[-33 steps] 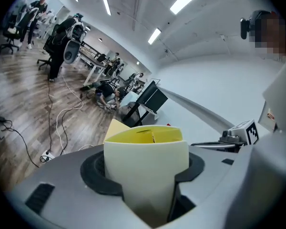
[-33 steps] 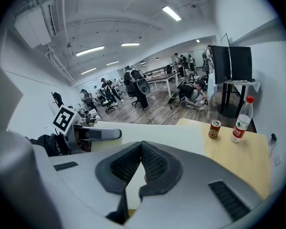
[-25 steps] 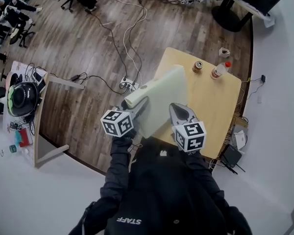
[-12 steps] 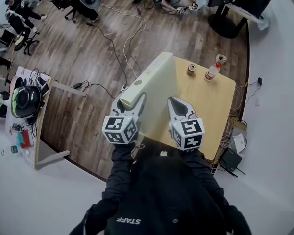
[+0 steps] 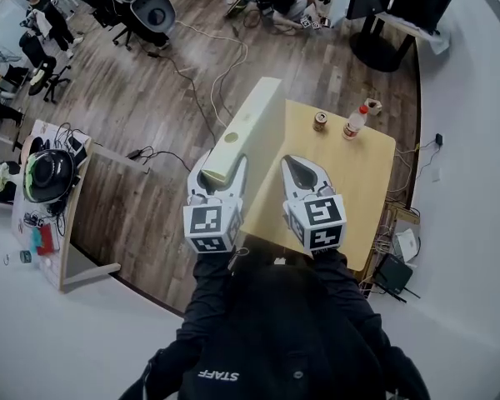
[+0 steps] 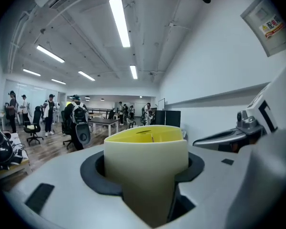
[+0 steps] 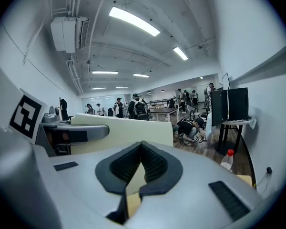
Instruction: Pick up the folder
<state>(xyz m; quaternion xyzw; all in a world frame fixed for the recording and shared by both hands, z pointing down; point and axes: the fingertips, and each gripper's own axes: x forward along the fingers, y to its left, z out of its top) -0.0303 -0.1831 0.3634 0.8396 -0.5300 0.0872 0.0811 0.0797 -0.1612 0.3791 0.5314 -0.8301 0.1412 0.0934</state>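
Note:
The cream folder (image 5: 252, 136) hangs above the wooden table (image 5: 362, 182), turned on edge. My left gripper (image 5: 219, 172) is shut on its thick rounded spine (image 6: 145, 159), which fills the gap between the dark pads (image 6: 93, 175); the yellow inside shows at the top. My right gripper (image 5: 304, 176) is shut on a thin cover edge of the folder (image 7: 128, 130), a cream strip showing between its ribbed pads (image 7: 155, 163). In the right gripper view the left gripper (image 7: 71, 132) shows at the left against the folder's side. In the left gripper view the right gripper (image 6: 229, 137) shows at the right.
On the table's far end stand a can (image 5: 320, 121), a red-capped bottle (image 5: 354, 122) and a small crumpled thing (image 5: 372, 104). A side table with a helmet (image 5: 46, 173) is at the left. Cables (image 5: 208, 65) cross the wooden floor. People and office chairs are at the back.
Both grippers have risen with the folder. The folder has swung from lying slanted to standing on edge, and the left gripper has rolled with it.

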